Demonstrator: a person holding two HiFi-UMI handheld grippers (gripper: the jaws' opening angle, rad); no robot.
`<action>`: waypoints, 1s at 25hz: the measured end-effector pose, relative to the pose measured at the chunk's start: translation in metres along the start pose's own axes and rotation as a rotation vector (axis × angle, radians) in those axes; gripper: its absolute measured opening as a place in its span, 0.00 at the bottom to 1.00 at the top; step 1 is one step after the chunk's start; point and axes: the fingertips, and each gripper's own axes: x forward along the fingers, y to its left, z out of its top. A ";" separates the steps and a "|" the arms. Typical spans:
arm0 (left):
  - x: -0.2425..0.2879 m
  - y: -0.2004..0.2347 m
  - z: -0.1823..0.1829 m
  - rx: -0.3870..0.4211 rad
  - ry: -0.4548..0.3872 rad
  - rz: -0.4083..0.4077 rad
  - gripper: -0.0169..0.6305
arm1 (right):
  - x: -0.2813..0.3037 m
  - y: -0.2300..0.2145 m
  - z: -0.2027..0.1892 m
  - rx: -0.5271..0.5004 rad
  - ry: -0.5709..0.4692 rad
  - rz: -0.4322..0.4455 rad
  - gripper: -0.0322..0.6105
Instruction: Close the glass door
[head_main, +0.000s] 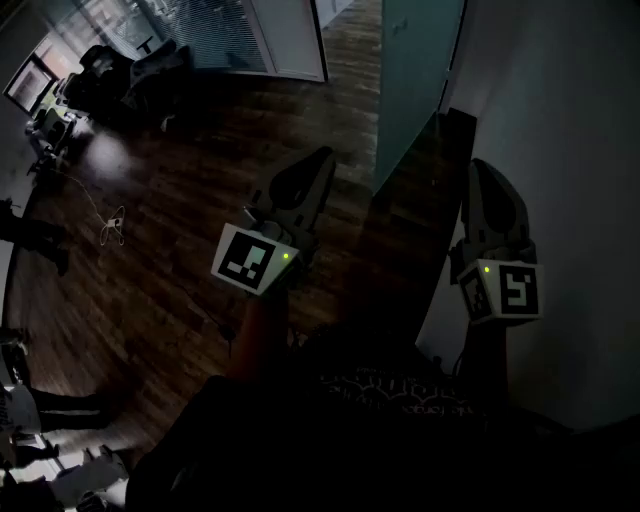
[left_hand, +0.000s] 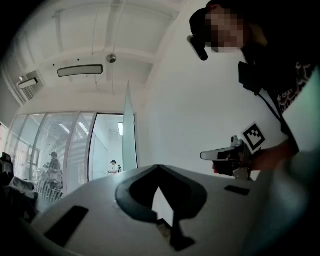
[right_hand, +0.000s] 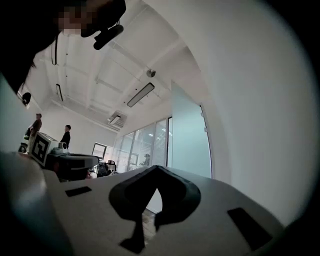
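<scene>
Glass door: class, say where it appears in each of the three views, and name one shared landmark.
Head view: glass door at top, right of centre.
Left gripper view: left of centre, a narrow, nearly edge-on sliver.
Right gripper view: right of centre, a broad frosted panel.
Shared landmark: the white wall beside it.

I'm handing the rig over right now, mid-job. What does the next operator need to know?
Left gripper: shut, empty, in the air.
Right gripper: shut, empty, near the white wall.
Glass door: ahead of both grippers, next to that wall, looks open, touched by neither.
Done: nothing that shows.
Left: reach the door and swing it closed.
</scene>
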 end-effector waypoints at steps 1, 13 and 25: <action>-0.001 0.000 -0.001 -0.003 -0.002 -0.001 0.03 | 0.000 0.004 0.001 0.002 0.002 0.002 0.05; -0.002 0.001 0.001 -0.022 -0.023 -0.005 0.03 | 0.000 0.008 0.003 -0.009 0.011 -0.003 0.05; -0.005 0.014 0.002 -0.067 -0.013 -0.010 0.03 | 0.010 0.010 0.001 0.036 0.010 0.028 0.05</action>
